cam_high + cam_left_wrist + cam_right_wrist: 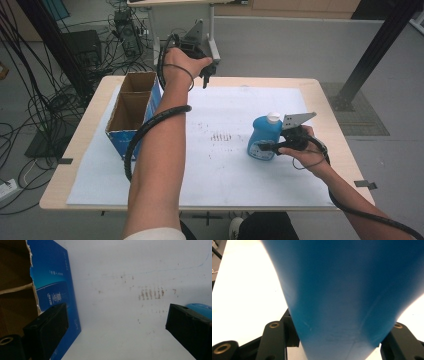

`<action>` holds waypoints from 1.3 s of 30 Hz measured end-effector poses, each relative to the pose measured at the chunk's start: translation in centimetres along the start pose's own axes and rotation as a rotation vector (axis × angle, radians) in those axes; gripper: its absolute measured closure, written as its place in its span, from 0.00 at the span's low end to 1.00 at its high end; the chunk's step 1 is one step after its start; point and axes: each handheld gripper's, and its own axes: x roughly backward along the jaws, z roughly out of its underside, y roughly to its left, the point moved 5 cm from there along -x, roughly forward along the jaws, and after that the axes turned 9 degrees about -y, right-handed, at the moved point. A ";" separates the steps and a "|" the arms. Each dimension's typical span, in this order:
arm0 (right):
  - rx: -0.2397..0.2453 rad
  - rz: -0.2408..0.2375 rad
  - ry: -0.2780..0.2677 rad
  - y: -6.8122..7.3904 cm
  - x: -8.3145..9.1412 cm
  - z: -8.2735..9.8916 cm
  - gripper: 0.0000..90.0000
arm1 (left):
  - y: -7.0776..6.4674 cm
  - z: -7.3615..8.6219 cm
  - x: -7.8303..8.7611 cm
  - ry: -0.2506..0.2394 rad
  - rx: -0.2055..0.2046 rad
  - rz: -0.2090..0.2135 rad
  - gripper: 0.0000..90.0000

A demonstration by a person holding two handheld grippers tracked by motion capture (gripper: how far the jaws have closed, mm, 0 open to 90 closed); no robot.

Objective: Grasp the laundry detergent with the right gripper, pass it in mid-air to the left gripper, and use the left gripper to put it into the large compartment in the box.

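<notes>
Seen from the high view: blue plastic bottle with a white cap point(264, 137) upright on the white sheet point(220, 165) right of centre, clamped at its side by the right gripper point(267, 147), with the left gripper point(206, 75) raised over the table's far edge beside the open two-compartment cardboard box with blue sides point(131, 107). Closer in, through the right gripper view: bottle wall pressed between both jaws. Through the left gripper view: jaws wide apart, nothing between, brown smudges point(151, 293) on the sheet below.
</notes>
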 end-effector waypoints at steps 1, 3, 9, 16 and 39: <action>-0.001 -0.004 0.002 0.0 0.0 0.0 0.50 | 0.0 0.0 0.1 0.000 0.001 0.000 0.06; -0.005 -0.004 0.002 0.1 0.0 -0.2 0.50 | 0.0 0.0 0.2 0.001 -0.007 0.001 0.06; -0.018 -0.010 0.012 0.2 0.3 -1.1 0.50 | 0.2 0.1 1.0 -0.005 -0.031 0.008 0.06; -0.052 0.008 0.033 -0.2 1.4 -2.8 0.50 | 0.5 0.1 2.3 -0.023 -0.074 0.013 0.06; -0.119 0.042 0.053 -0.5 0.9 -12.8 0.50 | 1.0 0.7 8.7 -0.102 -0.304 0.077 0.05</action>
